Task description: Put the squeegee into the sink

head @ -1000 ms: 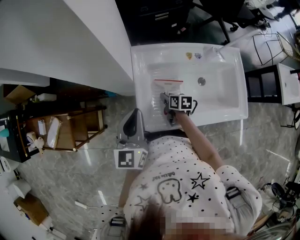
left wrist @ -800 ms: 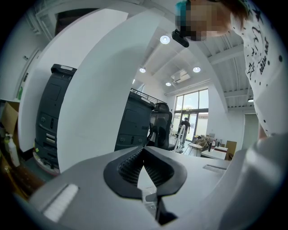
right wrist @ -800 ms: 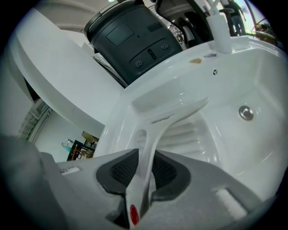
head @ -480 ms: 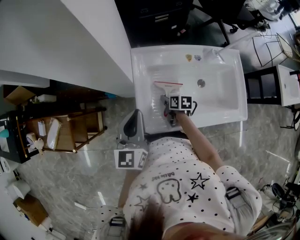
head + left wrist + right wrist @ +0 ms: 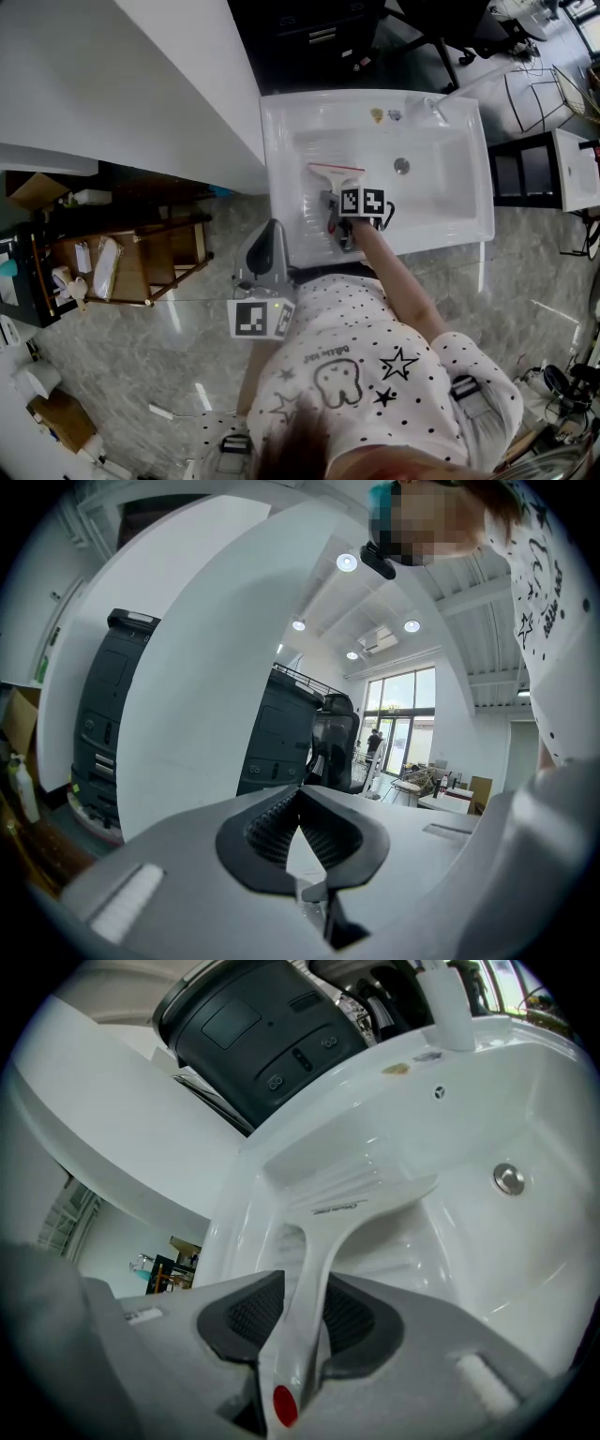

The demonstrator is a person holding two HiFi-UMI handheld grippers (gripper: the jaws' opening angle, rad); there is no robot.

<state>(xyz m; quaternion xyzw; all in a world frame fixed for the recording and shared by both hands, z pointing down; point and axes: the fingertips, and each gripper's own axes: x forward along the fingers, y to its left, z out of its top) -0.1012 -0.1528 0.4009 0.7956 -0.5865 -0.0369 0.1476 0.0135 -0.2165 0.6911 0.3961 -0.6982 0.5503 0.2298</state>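
The white squeegee with a red-edged blade lies in the left half of the white sink, blade toward the back wall. In the right gripper view its blade rests on the ribbed basin floor and its handle runs back between the pads. My right gripper has just been opening; its jaws stand slightly apart round the handle, which leans on the left pad. It reaches into the sink from the front. My left gripper hangs outside the sink's front left corner, shut and empty.
The drain lies right of the squeegee, and the faucet stands at the back right rim. A large white panel borders the sink's left. A wooden cart stands on the floor to the left, a dark stand to the right.
The right gripper's marker cube has shifted slightly toward the back of the sink. The squeegee and the left gripper have stayed put.
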